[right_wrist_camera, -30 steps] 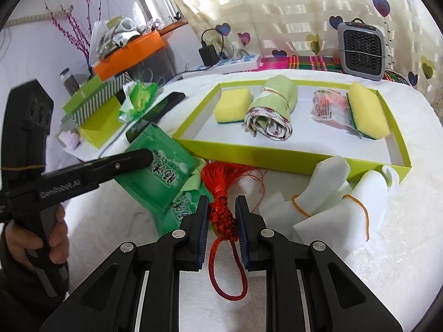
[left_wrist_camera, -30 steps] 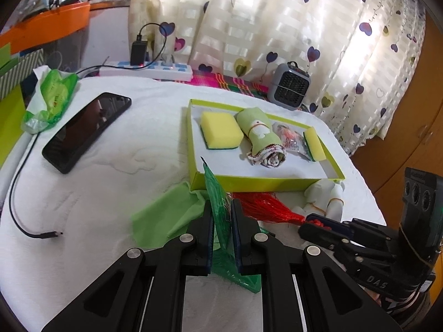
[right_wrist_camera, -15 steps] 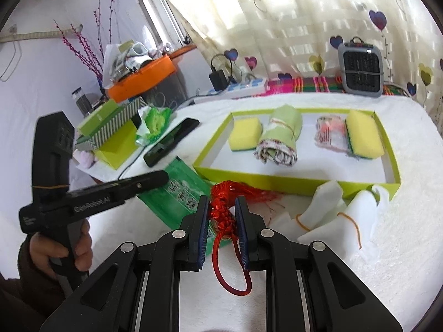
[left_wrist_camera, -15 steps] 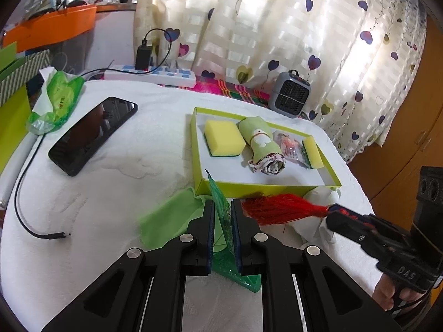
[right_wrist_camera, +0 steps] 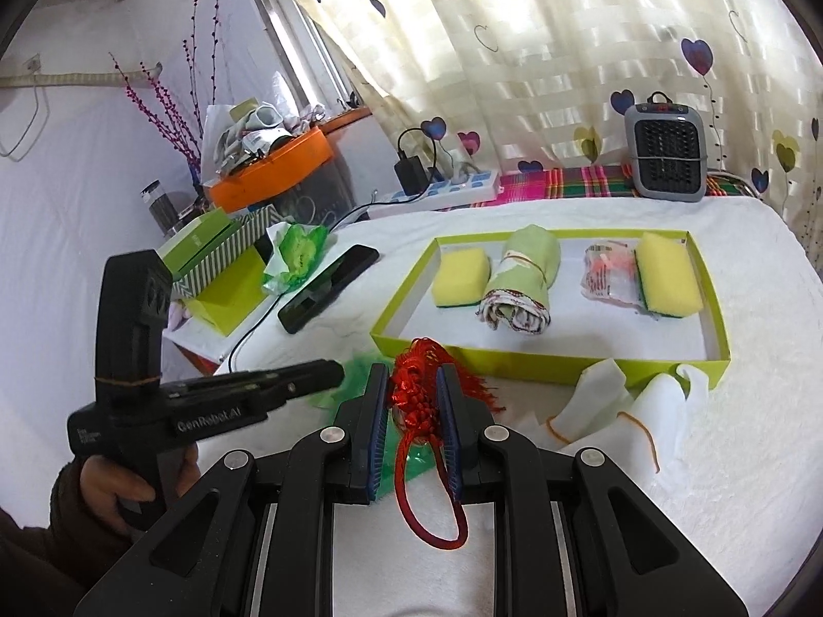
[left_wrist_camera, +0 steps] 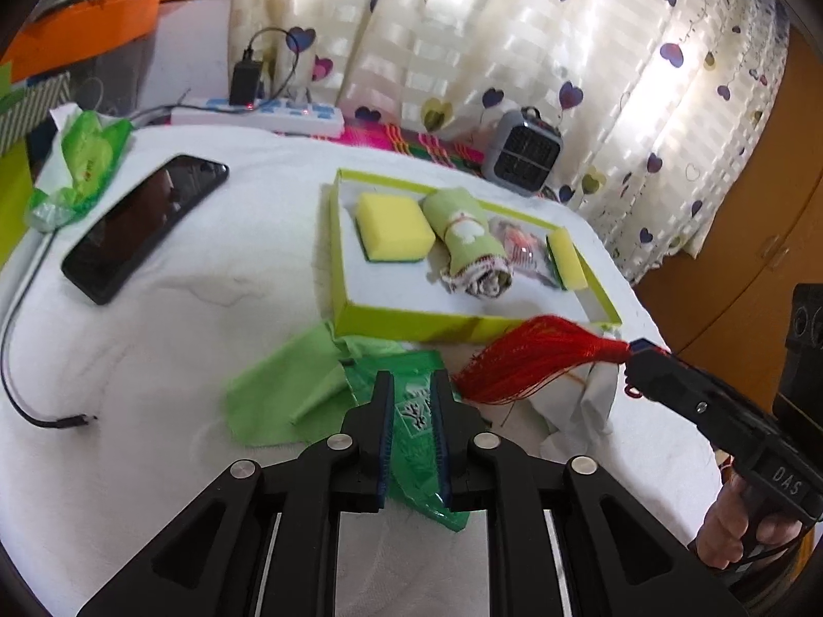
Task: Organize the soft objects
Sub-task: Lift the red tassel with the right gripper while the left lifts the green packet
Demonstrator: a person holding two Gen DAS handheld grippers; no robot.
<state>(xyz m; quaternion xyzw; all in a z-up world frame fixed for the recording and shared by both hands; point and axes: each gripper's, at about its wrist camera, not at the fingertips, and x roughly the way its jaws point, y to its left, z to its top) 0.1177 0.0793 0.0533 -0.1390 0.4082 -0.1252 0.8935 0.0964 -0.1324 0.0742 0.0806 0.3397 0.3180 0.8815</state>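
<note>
My right gripper (right_wrist_camera: 411, 385) is shut on a red knotted tassel (right_wrist_camera: 416, 396) and holds it above the white cloth, in front of the lime tray (right_wrist_camera: 396, 329); the tassel's fringe (left_wrist_camera: 535, 360) shows in the left wrist view. My left gripper (left_wrist_camera: 411, 385) has opened a little, with a green plastic packet (left_wrist_camera: 416, 421) lying between its fingers on the cloth. The tray holds two yellow sponges (left_wrist_camera: 393, 226), a rolled green cloth (left_wrist_camera: 470, 241) and a small clear packet (left_wrist_camera: 519, 247).
A light green cloth (left_wrist_camera: 288, 396) lies beside the packet. White rolled cloths with rubber bands (right_wrist_camera: 617, 411) lie in front of the tray. A black phone (left_wrist_camera: 144, 226), a cable (left_wrist_camera: 31, 360), a green tissue pack (left_wrist_camera: 82, 164), a power strip (left_wrist_camera: 267, 113) and a small heater (left_wrist_camera: 522, 154) are around.
My right gripper has lifted the red tassel off the cloth. My left gripper's fingers have parted, and the green packet has dropped flat between them.
</note>
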